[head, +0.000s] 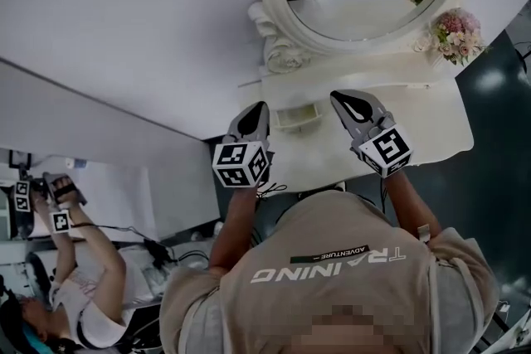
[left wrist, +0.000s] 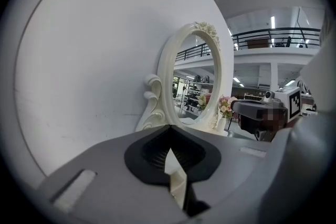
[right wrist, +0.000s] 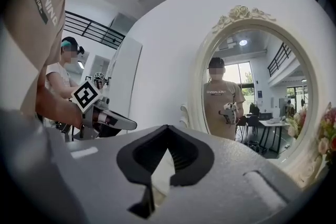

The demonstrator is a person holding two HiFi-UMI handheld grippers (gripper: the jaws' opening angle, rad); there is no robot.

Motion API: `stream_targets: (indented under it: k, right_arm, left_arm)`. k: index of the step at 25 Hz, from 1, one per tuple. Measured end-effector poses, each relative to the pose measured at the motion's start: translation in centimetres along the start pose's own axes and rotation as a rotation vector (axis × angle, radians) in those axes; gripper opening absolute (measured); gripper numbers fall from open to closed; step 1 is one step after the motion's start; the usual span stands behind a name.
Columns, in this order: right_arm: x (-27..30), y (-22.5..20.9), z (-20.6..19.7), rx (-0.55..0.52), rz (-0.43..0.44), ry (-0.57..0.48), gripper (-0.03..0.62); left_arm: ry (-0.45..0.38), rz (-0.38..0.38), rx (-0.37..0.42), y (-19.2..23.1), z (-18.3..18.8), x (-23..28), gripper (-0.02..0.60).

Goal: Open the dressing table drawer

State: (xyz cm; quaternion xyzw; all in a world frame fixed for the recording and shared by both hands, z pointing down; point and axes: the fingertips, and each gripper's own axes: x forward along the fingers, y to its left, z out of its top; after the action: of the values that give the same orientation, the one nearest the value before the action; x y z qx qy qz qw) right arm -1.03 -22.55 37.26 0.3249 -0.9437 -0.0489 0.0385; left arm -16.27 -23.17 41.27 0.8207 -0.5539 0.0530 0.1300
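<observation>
The person wears a beige T-shirt (head: pixel 332 303) with short, loose sleeves (head: pixel 465 261). On its front stands a white print (head: pixel 328 269) in big capitals, TRAINING, and next to it a small dark strip (head: pixel 340 252) with the word ADVENTURE (in the head view both appear upside down). The left hand-held gripper (head: pixel 262 109) and the right hand-held gripper (head: pixel 338 98) look the same: a smooth grey shell that narrows to a point, with black ribbed pads (left wrist: pixel 156 152) on the inner side. Each one carries a white marker cube (head: pixel 241 162) with black square patterns on its faces. A thin black cord (head: pixel 270 191) curls just under the left cube.
</observation>
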Motion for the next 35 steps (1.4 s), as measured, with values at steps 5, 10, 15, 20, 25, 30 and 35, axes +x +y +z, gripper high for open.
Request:
stream_targets:
  k: [5, 10, 15, 20, 25, 30, 35]
  right_arm:
    - [-0.2, -0.6, 2.1, -0.027, -0.007, -0.032, 0.003]
    - [-0.4, -1.2, 4.1, -0.045, -0.026, -0.065, 0.003]
    - [-0.7, -2.0, 5.2, -0.029, -0.044, -0.086, 0.003]
    - [-0.9, -2.2, 6.0, -0.023, -0.049, -0.092, 0.003]
    - [-0.8, -2.0, 5.7, -0.014, -0.043, -0.077, 0.003]
    - [-0.9, -2.2, 5.3, -0.011, -0.052, -0.065, 0.003]
    - [-1.0, -1.6, 4.8, 0.009, -0.043, -0.058, 0.003]
  left_arm:
    - [-0.055, -0.014, 0.060, -0.8, 2.9, -0.4, 0.018]
    - [-0.112, -0.018, 0.115, -1.3, 6.1, -0.8, 0.017]
    - [-0.191, 0.002, 0.140, -1.6, 8.4, -1.3, 0.018]
    - [-0.207, 0.002, 0.152, -2.0, 9.2, -1.6, 0.018]
    - [-0.190, 0.018, 0.143, -1.5, 8.5, -1.9, 0.018]
    - [-0.179, 0.018, 0.130, -1.2, 8.1, -1.7, 0.018]
    - [-0.177, 0.010, 0.109, -1.2, 7.9, -2.0, 0.018]
